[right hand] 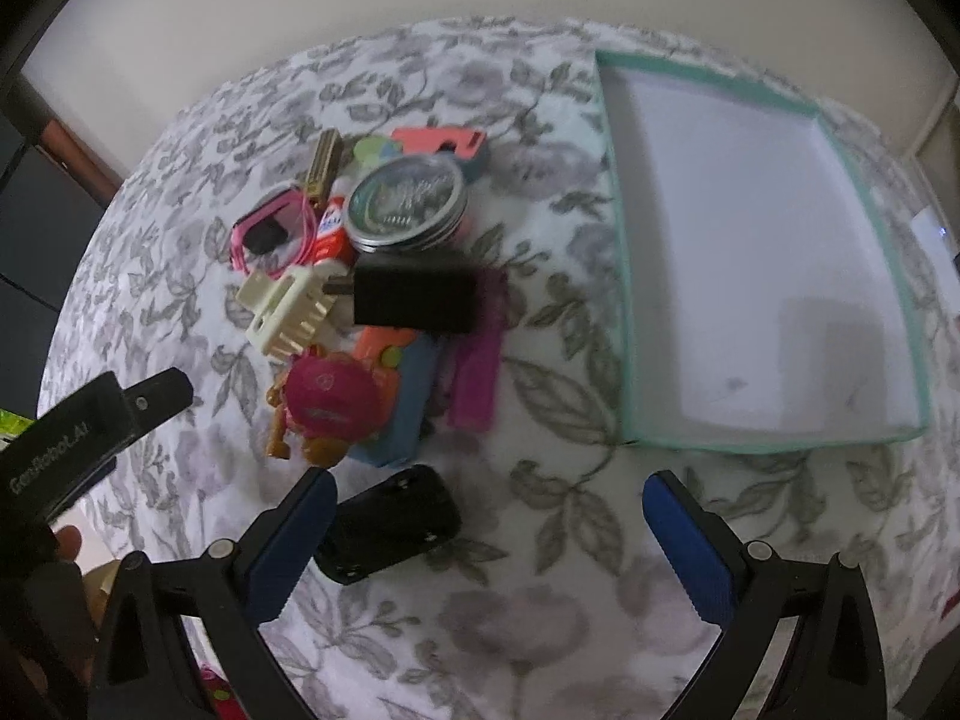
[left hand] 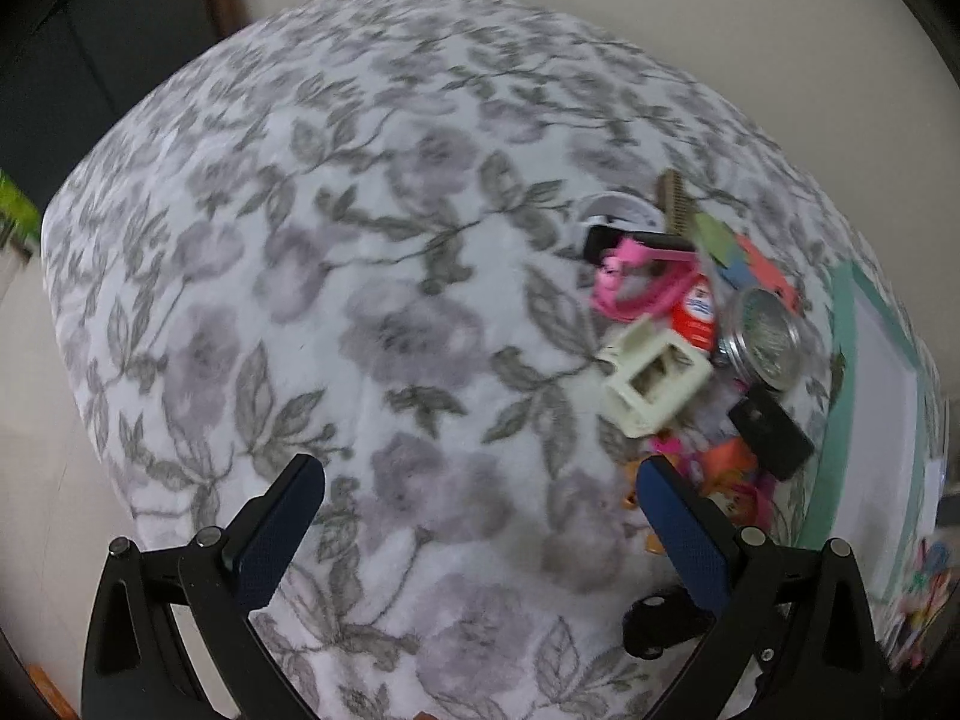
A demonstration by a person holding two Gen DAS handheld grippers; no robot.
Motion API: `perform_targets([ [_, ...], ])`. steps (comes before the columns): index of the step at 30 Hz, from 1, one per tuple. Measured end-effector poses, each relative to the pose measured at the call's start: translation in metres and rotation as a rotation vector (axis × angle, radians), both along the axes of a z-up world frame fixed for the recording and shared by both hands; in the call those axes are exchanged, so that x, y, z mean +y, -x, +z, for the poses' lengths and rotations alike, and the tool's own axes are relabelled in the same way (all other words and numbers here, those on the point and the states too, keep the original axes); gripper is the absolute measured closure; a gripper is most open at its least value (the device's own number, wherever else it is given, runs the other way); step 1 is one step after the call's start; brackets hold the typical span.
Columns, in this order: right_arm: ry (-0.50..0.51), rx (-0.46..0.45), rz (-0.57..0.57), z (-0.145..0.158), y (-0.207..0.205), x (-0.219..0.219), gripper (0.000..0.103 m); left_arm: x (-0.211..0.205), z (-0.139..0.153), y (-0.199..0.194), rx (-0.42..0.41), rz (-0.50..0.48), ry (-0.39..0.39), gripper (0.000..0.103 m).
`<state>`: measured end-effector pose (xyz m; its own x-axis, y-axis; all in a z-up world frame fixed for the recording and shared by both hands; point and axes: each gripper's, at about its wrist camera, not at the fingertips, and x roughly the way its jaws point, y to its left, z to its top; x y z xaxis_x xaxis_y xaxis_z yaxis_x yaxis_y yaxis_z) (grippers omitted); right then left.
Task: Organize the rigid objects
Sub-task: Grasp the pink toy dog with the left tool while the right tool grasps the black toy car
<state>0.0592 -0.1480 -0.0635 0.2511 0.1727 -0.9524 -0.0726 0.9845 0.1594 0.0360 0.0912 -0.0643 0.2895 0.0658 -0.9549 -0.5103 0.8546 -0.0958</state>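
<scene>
The right gripper (right hand: 489, 531) is held spread wide and empty above the floral cloth (right hand: 570, 630); the left gripper (left hand: 480, 516) is likewise spread, nothing pinched. A black case (right hand: 390, 531) is seen just beside the right gripper's left finger, at about nine o'clock. Farther off, a pile of small objects (right hand: 372, 300) is heaped at eleven o'clock. A teal-rimmed tray (right hand: 618, 276) is laid at one o'clock, well apart from the pile.
</scene>
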Motion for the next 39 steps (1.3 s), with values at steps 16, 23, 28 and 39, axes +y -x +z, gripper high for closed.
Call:
perform_targets([
  [16, 0.034, 0.050, 0.049, -0.044, -0.004, 0.045, 0.000, -0.001, -0.008, -0.004, 0.036, -0.037, 0.000, 0.000],
  [23, 0.071, 0.065, 0.073, -0.049, 0.004, 0.048, 0.000, -0.012, -0.009, -0.009, 0.027, -0.096, 0.060, 0.000],
  [28, 0.068, 0.064, 0.057, -0.045, 0.008, 0.037, 0.003, -0.019, -0.006, -0.012, -0.007, -0.110, 0.100, 0.000],
  [39, 0.039, 0.065, 0.034, -0.025, 0.007, 0.011, 0.031, -0.045, -0.004, -0.021, -0.065, -0.197, 0.168, 0.000],
])
